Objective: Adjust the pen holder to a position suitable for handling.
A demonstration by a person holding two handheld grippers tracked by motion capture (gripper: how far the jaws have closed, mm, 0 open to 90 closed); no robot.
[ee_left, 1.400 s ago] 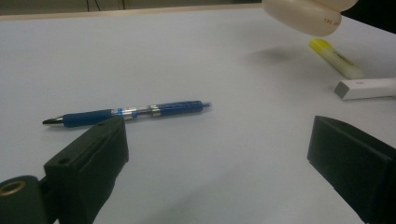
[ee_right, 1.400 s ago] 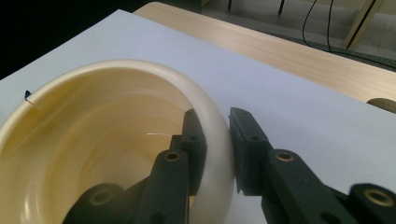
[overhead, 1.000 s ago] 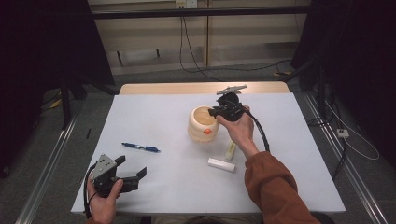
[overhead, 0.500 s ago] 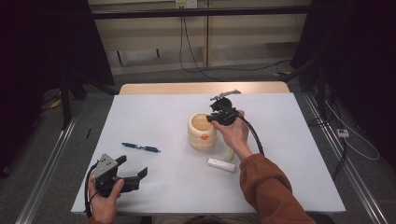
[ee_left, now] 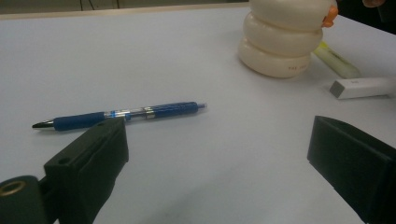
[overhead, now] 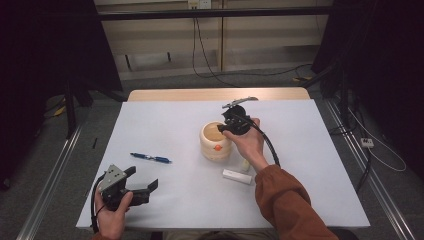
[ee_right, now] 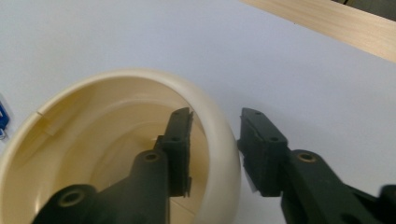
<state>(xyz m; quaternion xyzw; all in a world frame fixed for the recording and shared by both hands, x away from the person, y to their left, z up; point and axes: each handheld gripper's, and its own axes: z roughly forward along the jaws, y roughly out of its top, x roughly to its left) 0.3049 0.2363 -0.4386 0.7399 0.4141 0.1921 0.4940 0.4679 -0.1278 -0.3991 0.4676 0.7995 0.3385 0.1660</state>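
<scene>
Rust-orange sleeve (overhead: 285, 200), black claws

No readable txt anywhere. Cream holder (ee_left: 280, 42), far right in left gripper view: small reddish print low on its bottom ring, too tiny to read. White eraser (ee_left: 362, 87) near it, at right: faint grey mark on top face, illegible. Blue pen (ee_left: 126, 114), left: no legible brand.

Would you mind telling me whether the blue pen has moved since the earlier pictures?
No. The blue pen lies in the same spot left of the cream pot, at the same slant.
</scene>
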